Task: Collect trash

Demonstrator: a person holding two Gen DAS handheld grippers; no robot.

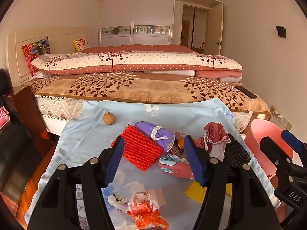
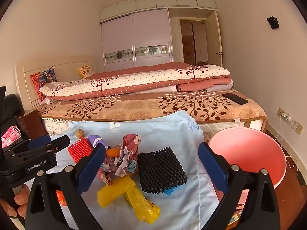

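Observation:
Trash lies on a light blue cloth: a red foam net, a purple face mask, a walnut, a crumpled red and white wrapper, a black foam net, yellow plastic and an orange and white bag. My left gripper is open and empty above the red net. My right gripper is open and empty above the black net. A pink bin stands on the right.
A bed with folded quilts stands behind the cloth, with a phone on its corner. A dark wooden nightstand is on the left. A pink patterned bowl sits among the trash. Wall sockets are on the right.

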